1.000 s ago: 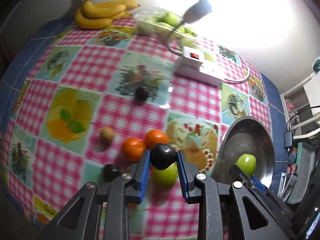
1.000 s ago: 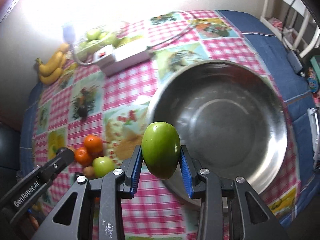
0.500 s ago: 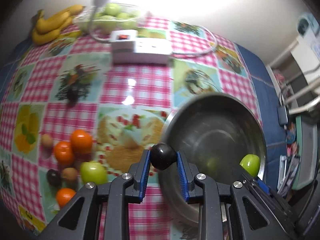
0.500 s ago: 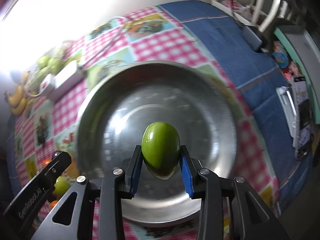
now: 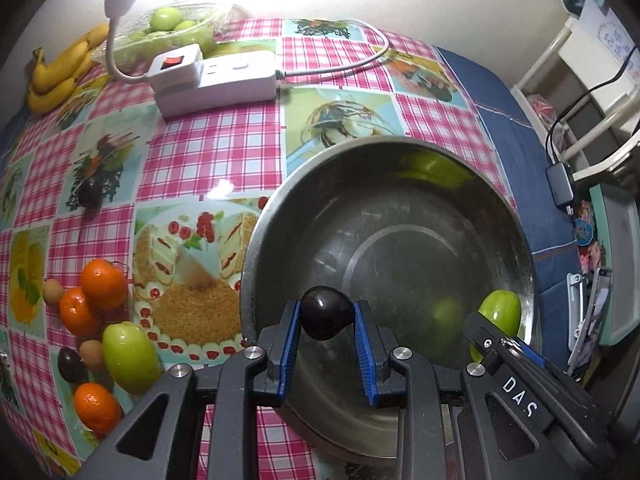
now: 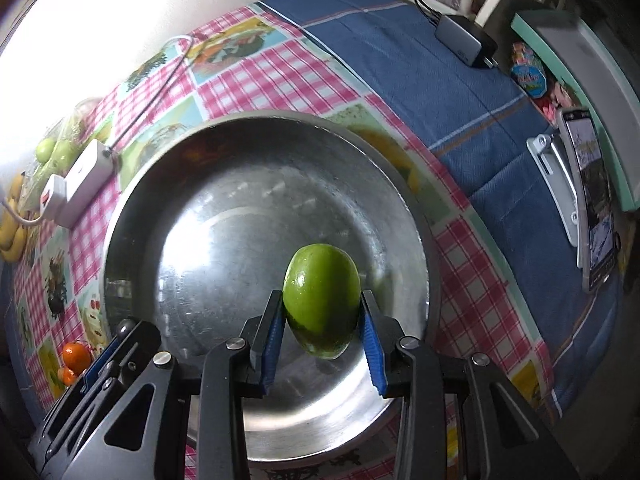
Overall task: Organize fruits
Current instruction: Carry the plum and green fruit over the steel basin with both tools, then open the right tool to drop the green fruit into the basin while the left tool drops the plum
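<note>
Over the checkered tablecloth [image 5: 200, 160], left gripper [image 5: 326, 316] pinching a dark plum [image 5: 325, 313] and right gripper [image 6: 322, 312] clamping a green fruit [image 6: 322, 300] hang above the steel bowl [image 6: 132, 208], so next up is probably just lowering and letting go.

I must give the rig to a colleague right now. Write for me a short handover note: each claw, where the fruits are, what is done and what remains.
Left claw: shut on a dark plum, held over the steel bowl.
Right claw: shut on a green fruit, also over the bowl.
Done: both fruits lifted and carried above the bowl; nothing lies inside it yet.
Left: release both into the bowl, then fetch the loose fruit on the checked tablecloth left of the bowl: three oranges, a green fruit, two small brown fruits and two more dark plums.
Bananas and a clear tub of green fruit sit at the far edge.
</note>
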{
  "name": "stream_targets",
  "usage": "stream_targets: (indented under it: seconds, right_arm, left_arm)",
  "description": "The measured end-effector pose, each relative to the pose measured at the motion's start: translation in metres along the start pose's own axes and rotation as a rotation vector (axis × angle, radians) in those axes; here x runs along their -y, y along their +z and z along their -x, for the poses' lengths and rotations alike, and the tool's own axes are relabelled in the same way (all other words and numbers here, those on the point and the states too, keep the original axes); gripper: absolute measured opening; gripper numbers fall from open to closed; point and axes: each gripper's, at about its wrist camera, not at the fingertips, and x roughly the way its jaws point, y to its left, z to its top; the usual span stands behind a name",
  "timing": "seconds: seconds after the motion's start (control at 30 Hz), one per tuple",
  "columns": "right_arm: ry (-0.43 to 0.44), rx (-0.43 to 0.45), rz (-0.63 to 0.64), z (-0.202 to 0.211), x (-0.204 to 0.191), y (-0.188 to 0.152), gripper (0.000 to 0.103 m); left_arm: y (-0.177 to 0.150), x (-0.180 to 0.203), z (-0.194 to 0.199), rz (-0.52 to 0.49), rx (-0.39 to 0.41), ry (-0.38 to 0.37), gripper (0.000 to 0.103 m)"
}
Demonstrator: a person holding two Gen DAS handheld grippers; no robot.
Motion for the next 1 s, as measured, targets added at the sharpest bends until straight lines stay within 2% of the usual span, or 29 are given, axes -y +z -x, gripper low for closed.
stream_targets:
  seconds: [1.0]
  right_arm:
    - [-0.017,-0.025,-0.014,-0.022,0.005,-0.006,0.038]
  left_arm:
    - [-0.001,0.003,-0.023,0.002,-0.073,-0.017,0.029]
